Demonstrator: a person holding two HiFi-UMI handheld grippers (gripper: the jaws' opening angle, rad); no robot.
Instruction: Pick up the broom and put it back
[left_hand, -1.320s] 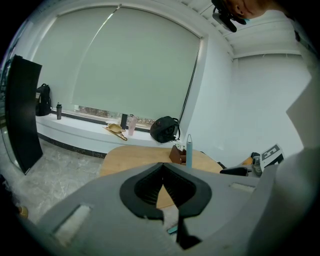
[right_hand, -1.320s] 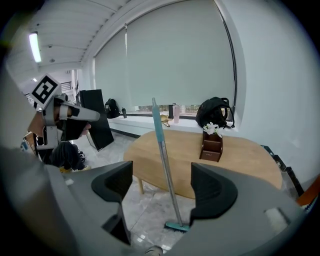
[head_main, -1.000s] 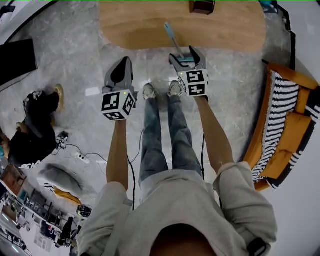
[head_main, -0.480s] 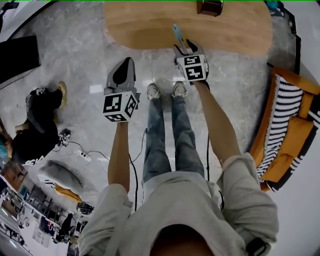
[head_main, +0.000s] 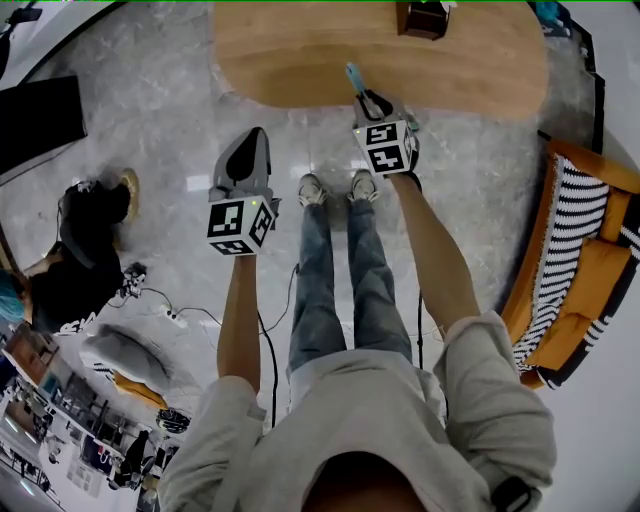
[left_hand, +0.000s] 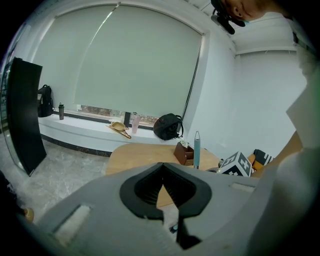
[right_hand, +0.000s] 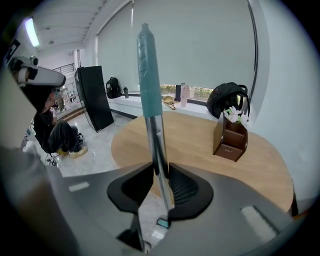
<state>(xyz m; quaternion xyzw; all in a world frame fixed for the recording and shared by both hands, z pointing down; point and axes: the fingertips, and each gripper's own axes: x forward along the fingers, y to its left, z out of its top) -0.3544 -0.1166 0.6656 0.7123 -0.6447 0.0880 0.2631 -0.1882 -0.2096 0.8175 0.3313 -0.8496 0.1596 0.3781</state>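
The broom stands upright by the table's near edge. In the right gripper view its teal grip (right_hand: 147, 70) tops a silver pole (right_hand: 156, 145) that runs down between my jaws. My right gripper (right_hand: 159, 167) has just been closing and both pads now press on that pole. From the head view, the teal broom tip (head_main: 352, 76) pokes out just beyond the right gripper (head_main: 375, 103). My left gripper (head_main: 256, 135) hangs to the left over the floor, jaws shut and empty (left_hand: 162, 166). The left gripper view shows the broom handle (left_hand: 197, 147) off to its right.
An oval wooden table (head_main: 300, 50) lies just ahead, with a brown holder (head_main: 422, 18) on it. An orange striped sofa (head_main: 575, 250) stands at right. A person (head_main: 70, 260) sits on the floor at left beside cables (head_main: 165, 315) and a black panel (head_main: 40, 115).
My right gripper has moved forward and down to the broom handle, and its jaws have closed round the pole. The left gripper has hardly shifted.
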